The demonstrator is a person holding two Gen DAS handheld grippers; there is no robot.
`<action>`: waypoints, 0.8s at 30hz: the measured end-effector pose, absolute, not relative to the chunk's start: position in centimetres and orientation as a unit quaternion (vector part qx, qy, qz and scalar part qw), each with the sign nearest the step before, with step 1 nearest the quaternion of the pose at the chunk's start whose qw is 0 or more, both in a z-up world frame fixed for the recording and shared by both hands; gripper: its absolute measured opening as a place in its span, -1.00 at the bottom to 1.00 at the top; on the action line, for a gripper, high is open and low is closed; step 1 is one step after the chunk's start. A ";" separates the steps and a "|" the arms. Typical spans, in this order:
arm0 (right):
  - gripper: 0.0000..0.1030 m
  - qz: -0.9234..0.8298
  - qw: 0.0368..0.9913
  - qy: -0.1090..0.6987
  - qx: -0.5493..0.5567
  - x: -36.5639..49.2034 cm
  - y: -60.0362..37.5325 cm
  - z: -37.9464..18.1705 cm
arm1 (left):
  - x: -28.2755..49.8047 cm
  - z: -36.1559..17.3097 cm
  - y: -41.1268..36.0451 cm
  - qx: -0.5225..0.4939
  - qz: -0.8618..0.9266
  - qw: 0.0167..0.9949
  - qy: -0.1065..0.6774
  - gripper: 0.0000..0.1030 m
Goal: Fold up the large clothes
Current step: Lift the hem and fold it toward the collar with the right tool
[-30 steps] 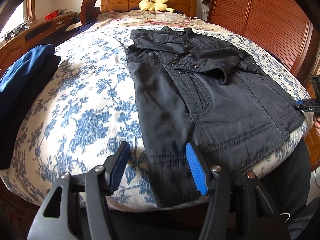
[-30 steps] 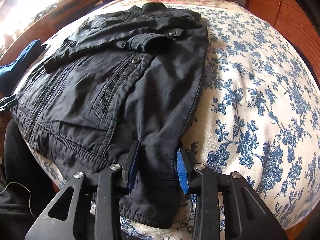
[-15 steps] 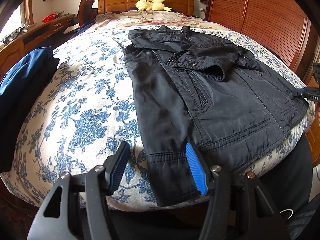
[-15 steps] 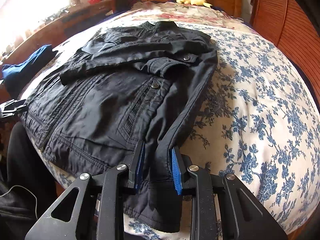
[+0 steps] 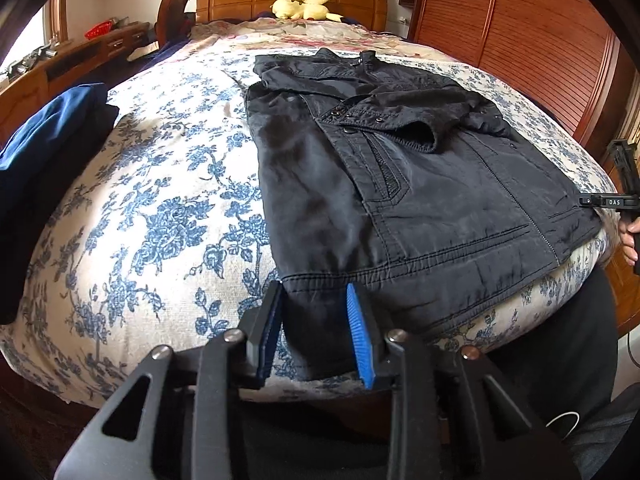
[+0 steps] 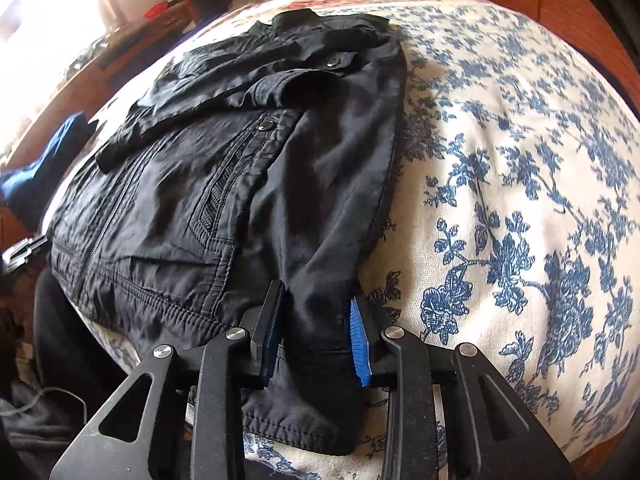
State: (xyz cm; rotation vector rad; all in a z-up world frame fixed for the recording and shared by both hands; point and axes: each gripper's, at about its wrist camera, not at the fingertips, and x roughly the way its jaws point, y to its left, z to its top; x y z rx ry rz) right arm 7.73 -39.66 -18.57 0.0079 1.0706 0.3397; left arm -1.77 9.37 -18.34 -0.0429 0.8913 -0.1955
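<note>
A black jacket lies flat on the floral bedspread, collar toward the headboard, sleeves folded over the chest. My left gripper has closed on the jacket's left bottom corner at the hem, blue pads pressing the bunched fabric. My right gripper is shut on the jacket's right bottom corner at the near bed edge. The right gripper also shows at the far right of the left wrist view.
The blue-flowered bedspread covers the bed. Folded blue and dark clothes are stacked at the left. A yellow plush toy sits by the wooden headboard. A wooden wardrobe stands on the right, a desk on the left.
Both grippers moved onto the jacket's bottom corners and their jaws narrowed onto the hem fabric; the left was wide open one second ago.
</note>
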 end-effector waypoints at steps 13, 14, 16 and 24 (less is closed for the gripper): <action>-0.80 0.150 0.871 0.467 -0.035 8.0 -38.0 -17.0 | -1.5 -17.6 9.8 -0.033 -0.079 0.904 0.418 -0.86; -0.81 0.150 0.876 0.458 -0.032 8.0 -38.1 -16.5 | -1.5 -17.0 10.0 -0.041 -0.084 0.907 0.410 -0.88; -0.84 0.155 0.885 0.440 -0.004 8.5 -38.7 -15.3 | -1.4 -15.1 9.9 -0.043 -0.087 0.918 0.385 -0.92; -0.87 0.173 0.919 0.355 0.012 9.3 -37.2 -6.9 | 0.8 -5.3 8.6 -0.027 -0.096 0.954 0.282 -0.95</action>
